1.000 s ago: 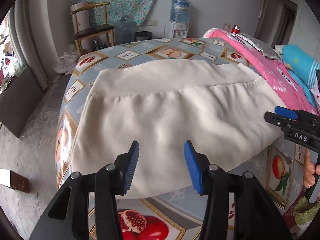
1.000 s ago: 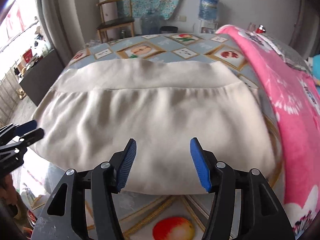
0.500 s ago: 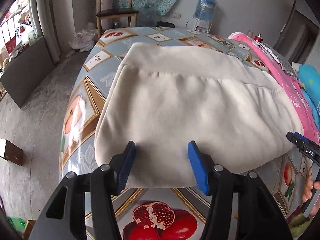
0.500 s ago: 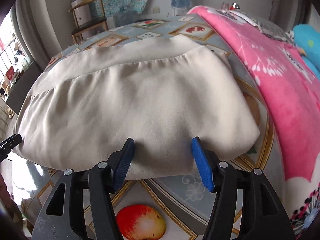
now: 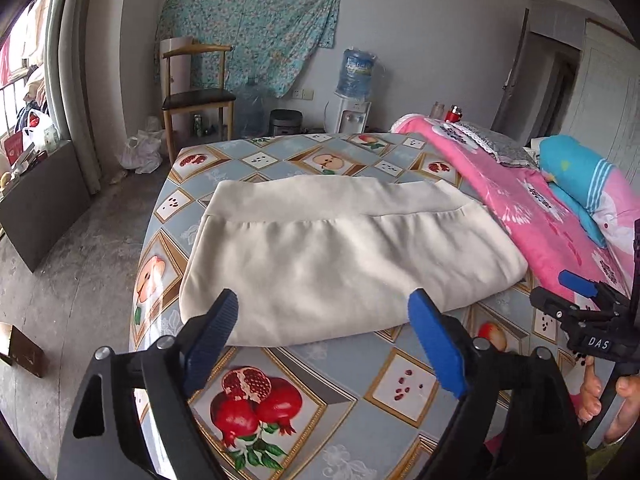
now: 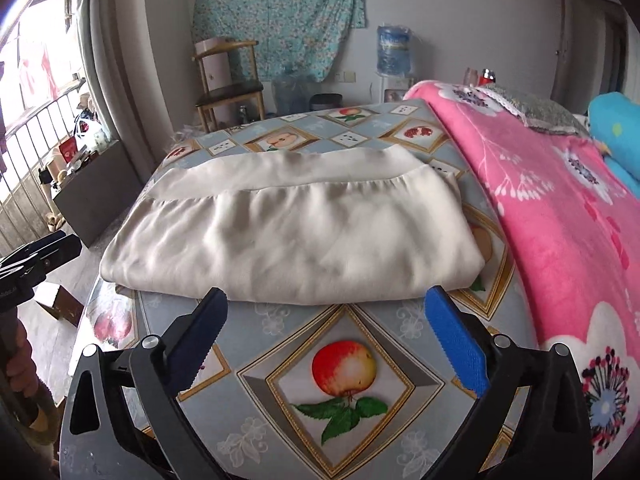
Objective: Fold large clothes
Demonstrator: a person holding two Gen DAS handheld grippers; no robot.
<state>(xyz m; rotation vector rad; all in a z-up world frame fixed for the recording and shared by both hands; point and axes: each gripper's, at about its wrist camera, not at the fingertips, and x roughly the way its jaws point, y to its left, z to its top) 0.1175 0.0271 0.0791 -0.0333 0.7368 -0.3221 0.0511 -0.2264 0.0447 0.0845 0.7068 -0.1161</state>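
- The left gripper (image 5: 324,316) has its blue pads wide apart and still spreading; nothing sits between them, only the fruit-print tablecloth (image 5: 404,384) below.
- The right gripper (image 6: 326,312) is likewise spread and opening, empty, over the same tablecloth (image 6: 280,328).
- Just ahead of both sets of fingertips lies the folded cream garment (image 5: 332,256) (image 6: 288,232), flat, its near fold edge facing them, untouched.
- Right of it lies a pink floral blanket (image 6: 560,216).
- Far beyond stands a wooden chair (image 5: 192,96).
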